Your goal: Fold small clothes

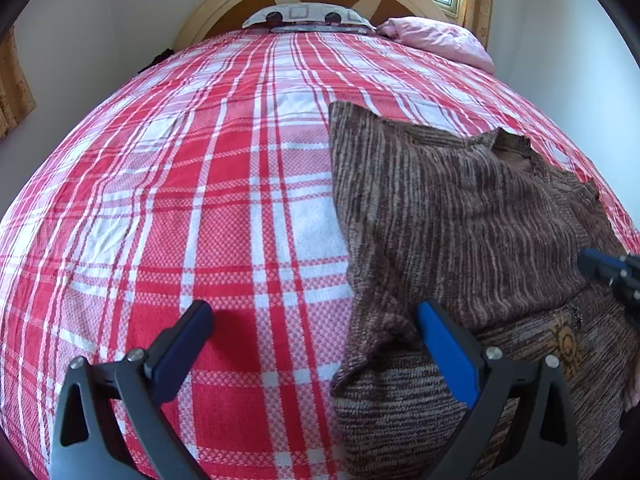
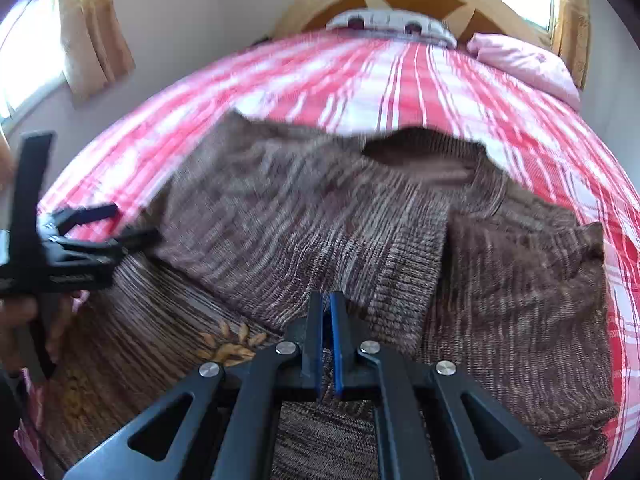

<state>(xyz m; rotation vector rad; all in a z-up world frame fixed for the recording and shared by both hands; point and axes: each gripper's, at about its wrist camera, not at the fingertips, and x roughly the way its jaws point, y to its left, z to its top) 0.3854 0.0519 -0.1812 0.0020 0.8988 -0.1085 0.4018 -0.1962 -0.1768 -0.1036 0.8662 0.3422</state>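
Lying on plaid bedspread [image 1: 208, 184], brown striped knit sweater [image 1: 452, 216], sleeve folded in

No readable text, labels, brands, numbers or signs on anything in view

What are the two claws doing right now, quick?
Left claw: open, holding nothing, at the edge of the brown sweater.
Right claw: closed; whether it pinches any sweater cannot be told.
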